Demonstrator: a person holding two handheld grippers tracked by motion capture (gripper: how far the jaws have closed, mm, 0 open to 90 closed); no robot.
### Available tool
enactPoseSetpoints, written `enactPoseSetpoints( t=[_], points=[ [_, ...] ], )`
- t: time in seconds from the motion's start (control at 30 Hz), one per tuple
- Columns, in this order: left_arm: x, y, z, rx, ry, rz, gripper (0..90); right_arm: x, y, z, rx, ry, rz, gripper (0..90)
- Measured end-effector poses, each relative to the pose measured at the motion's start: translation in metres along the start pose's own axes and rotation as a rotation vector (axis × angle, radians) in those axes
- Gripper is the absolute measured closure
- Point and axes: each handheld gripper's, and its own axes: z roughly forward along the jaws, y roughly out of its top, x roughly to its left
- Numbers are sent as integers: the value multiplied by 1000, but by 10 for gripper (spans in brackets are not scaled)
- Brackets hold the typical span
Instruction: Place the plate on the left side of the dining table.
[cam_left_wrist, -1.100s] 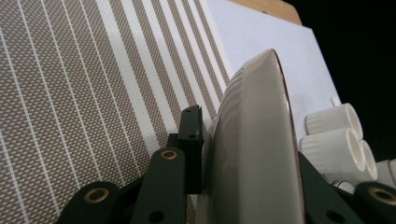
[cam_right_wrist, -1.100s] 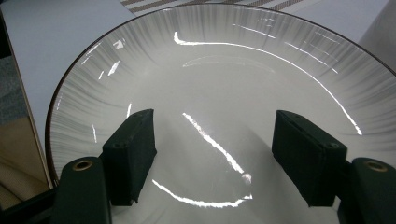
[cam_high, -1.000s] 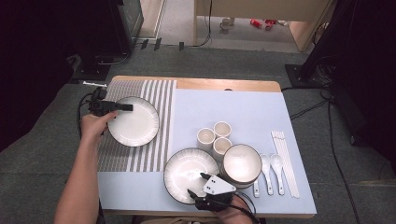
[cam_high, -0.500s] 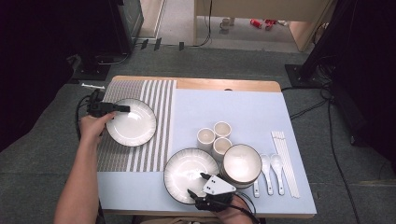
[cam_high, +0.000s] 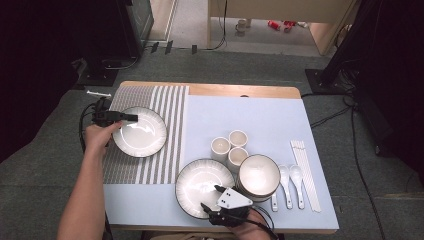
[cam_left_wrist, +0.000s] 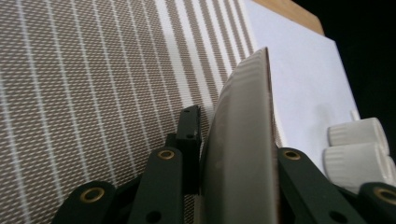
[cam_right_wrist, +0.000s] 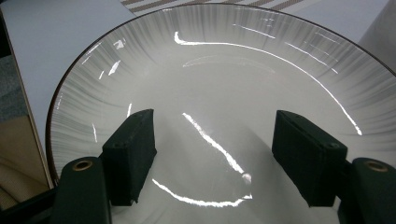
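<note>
While the left gripper (cam_high: 125, 118) grips the rim of the ribbed plate (cam_high: 140, 132) over the striped placemat (cam_high: 170, 107), the high view shows the plate lying well left of the crowded right half of the table (cam_high: 240, 91). Its jaws have just been easing apart a little, with the rim between them. To finish well, I judge the plate should rest flat on the mat before the grip lets go entirely, and the gripper should draw off sideways, away from the rim, not upward. Near the front edge the right gripper (cam_high: 216, 197) hangs over the second plate (cam_high: 202, 180), close beside the stacked bowls (cam_high: 258, 175) and three cups (cam_high: 230, 146); the white spoons (cam_high: 290, 175) and chopsticks (cam_high: 305, 165) lie farther right.

From the left gripper view, the plate's edge (cam_left_wrist: 243, 140) stands between the two black pads, close against them; whether it sits tilted or flat on the mat I cannot tell from here. The cups (cam_left_wrist: 357, 144) show beyond, far enough not to be struck.

Seen from the right gripper view, the jaws are spread wide, holding nothing, over the glossy plate (cam_right_wrist: 224, 70). That hand would do best to keep still until the left is free.
</note>
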Motion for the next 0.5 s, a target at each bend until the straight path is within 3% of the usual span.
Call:
enactPoseSetpoints(
  t=[0.2, 0.5],
  points=[
    [4, -2, -6, -14, -3, -14, 735, 0, 0, 0, 3, 3, 4, 301],
    [6, -4, -7, -16, 30, -6, 717, 0, 0, 0, 2, 3, 3, 300]
  ],
)
